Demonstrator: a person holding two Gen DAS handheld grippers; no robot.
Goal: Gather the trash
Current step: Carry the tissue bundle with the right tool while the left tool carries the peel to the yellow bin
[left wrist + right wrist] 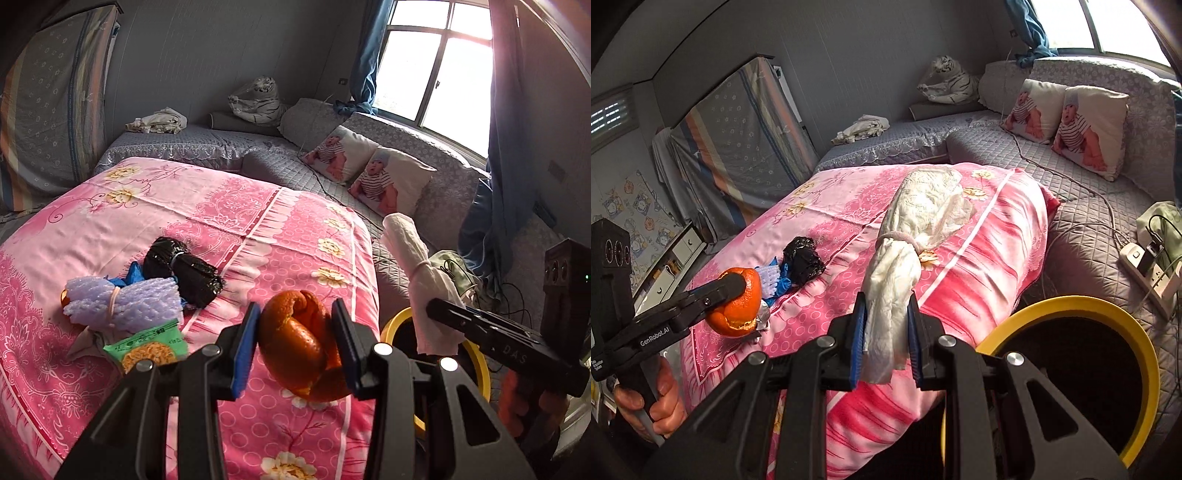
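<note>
Left gripper [293, 341] clamped on a curled orange peel [299, 354], held above the pink floral bedspread [207, 206]. Right gripper [886, 332] clamped on a white rolled bundle tied with a band [905, 251], possibly tissue. Yellow-rimmed bin [1108, 314] just beside the bed.

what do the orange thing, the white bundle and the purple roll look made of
Orange thing: citrus peel, dimpled and slightly glossy, curled with a torn pale edge. White bundle: probably crinkly thin plastic or tissue, matte and wrinkled, cinched by a band. Purple roll: foam netting by its bumpy mesh texture, tied with a rubber band.
</note>
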